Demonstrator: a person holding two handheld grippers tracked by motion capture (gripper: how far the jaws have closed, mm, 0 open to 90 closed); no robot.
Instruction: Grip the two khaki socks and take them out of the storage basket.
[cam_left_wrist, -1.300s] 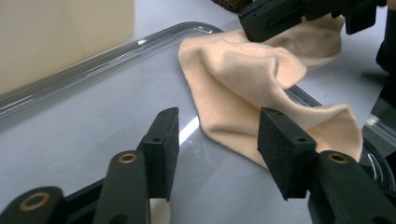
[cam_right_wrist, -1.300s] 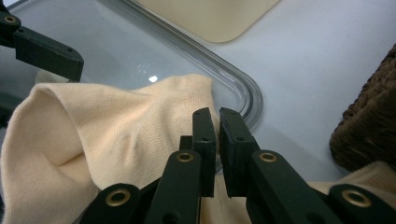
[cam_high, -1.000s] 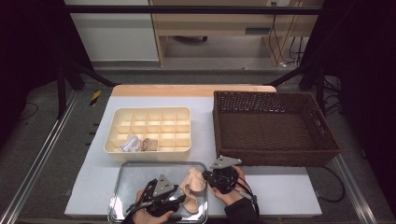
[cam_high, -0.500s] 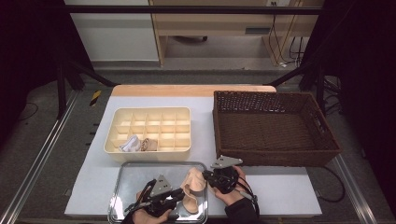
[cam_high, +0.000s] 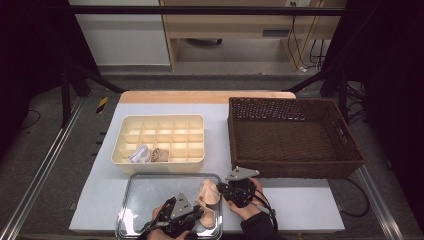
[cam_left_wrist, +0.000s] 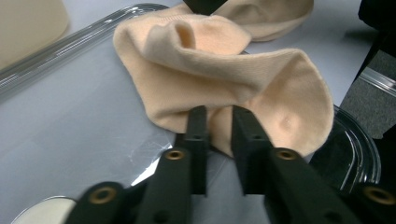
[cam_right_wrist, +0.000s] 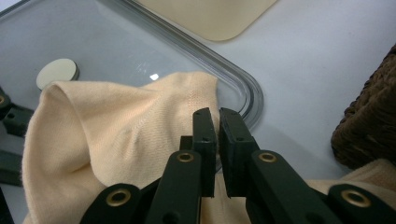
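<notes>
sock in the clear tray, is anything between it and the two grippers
Nothing visible does. The left gripper has just been closing, and its fingers now pinch a fold of the peach sock. The right gripper is shut on the sock's other edge, over the clear tray.

Tray (cam_high: 131, 197) near edge cut off by frame; sock (cam_high: 209, 194) partly hidden.

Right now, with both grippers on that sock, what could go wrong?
The left gripper has just been closing on only a thin edge of the sock, so it may slip free. The right gripper pinches the other end, so pulling apart could stretch it. The sock overhangs the clear tray's rim and might drag on it.
</notes>
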